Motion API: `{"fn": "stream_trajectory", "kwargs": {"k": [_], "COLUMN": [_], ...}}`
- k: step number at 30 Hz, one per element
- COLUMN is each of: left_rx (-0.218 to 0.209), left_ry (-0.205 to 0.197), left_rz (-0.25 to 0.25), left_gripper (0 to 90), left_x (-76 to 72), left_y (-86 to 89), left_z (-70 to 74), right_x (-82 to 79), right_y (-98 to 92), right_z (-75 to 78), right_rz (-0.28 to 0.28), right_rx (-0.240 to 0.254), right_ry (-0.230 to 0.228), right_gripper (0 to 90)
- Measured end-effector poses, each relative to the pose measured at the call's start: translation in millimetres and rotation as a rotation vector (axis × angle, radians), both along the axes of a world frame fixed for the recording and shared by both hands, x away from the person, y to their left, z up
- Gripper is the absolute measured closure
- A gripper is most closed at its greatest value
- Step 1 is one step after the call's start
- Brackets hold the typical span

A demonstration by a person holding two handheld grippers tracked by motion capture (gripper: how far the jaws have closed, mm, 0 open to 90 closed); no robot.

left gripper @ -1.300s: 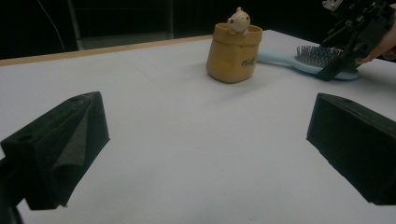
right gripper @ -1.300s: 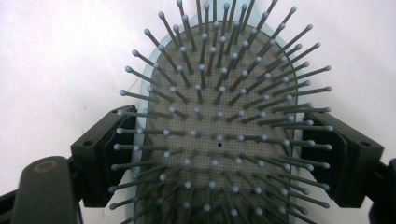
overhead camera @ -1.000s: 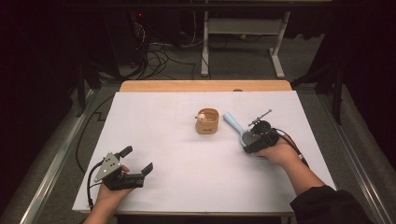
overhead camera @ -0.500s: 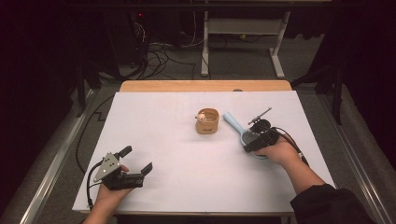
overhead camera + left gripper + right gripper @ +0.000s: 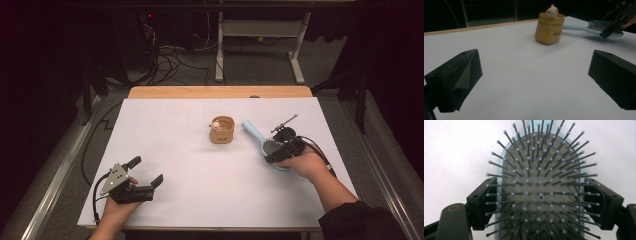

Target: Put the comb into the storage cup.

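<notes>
High view: a person seated at a white-covered table [image 5: 200,190] holds a two-jaw gripper in each hand. The right gripper [image 5: 280,150] sits at the table's right side, over the head of a light blue paddle hairbrush [image 5: 254,133] that lies flat on the white surface, bristles up, its handle pointing toward the far left and ending just beside a small tan pot [image 5: 222,131]. A pale toy figure [image 5: 216,125] peeks over the pot's rim. The right hand [image 5: 305,164] rests on the table behind the brush head, its cable trailing off to the right.

In the right gripper view, the two black jaws stand on either side of the brush head [image 5: 540,192], one against each edge of the blue frame, with grey ball-tipped bristles fanning out between them; the jaws appear to clasp the brush across its width, wide apart because the head is broad.

The left gripper [image 5: 148,172] lies near the table's front left corner, well apart from the brush and pot, held low in the left hand [image 5: 116,212]. Its jaws are spread wide with nothing between them, as the left gripper view confirms: bare white table between the two black pads, and beyond them the pot [image 5: 549,29], the toy [image 5: 552,11] and the brush [image 5: 596,28].
</notes>
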State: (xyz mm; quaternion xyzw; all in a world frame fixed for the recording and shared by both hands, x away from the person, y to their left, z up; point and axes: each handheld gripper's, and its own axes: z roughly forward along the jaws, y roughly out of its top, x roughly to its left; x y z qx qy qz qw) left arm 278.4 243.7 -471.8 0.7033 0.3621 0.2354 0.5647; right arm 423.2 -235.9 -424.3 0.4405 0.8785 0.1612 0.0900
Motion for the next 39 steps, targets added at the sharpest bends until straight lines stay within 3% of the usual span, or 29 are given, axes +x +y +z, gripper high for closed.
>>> {"fn": "stream_trajectory", "kwargs": {"k": [12, 25, 39], "left_rx": [0.006, 0.004, 0.049], "left_ry": [-0.001, -0.007, -0.031], "left_rz": [-0.002, -0.002, 0.017], "left_gripper": [0.1, 0.1, 0.1], "left_x": [0.1, -0.8, -1.9], "left_y": [-0.7, -2.5, -3.7], "left_z": [-0.2, -0.5, -1.7], "right_x": [-17.8, -51.6, -81.1], "right_y": [-7.1, -11.6, 0.5], "right_z": [14.5, 26.8, 41.8], "right_rz": [0.028, 0.051, 0.115], "right_rx": [0.019, 0.031, 0.043], "right_ry": [0.005, -0.005, -0.017], "right_gripper": [20.7, 20.7, 20.7]}}
